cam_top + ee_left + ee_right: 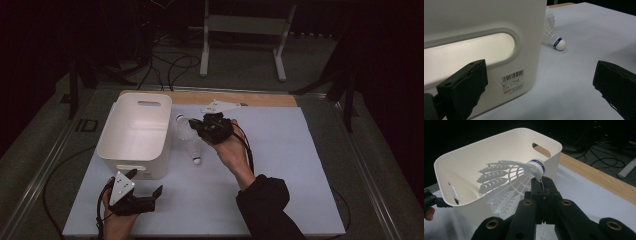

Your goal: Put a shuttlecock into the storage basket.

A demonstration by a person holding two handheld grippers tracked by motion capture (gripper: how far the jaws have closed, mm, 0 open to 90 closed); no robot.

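Two grippers: right gripper (541,186) clamped on shuttlecock (509,180) beside bin (135,131), left gripper (146,184) jaws apart.

white feathered shuttlecock (509,180), blue band round its cork, pinched sideways in the right tongs (541,183) just beside the white bin (474,152).

A smooth, semi-gloss white plastic bin (135,131) sits on a matt pale sheet (280,165); the shuttlecock's (509,182) skirt looks like moulded white plastic, the jaws matt black.
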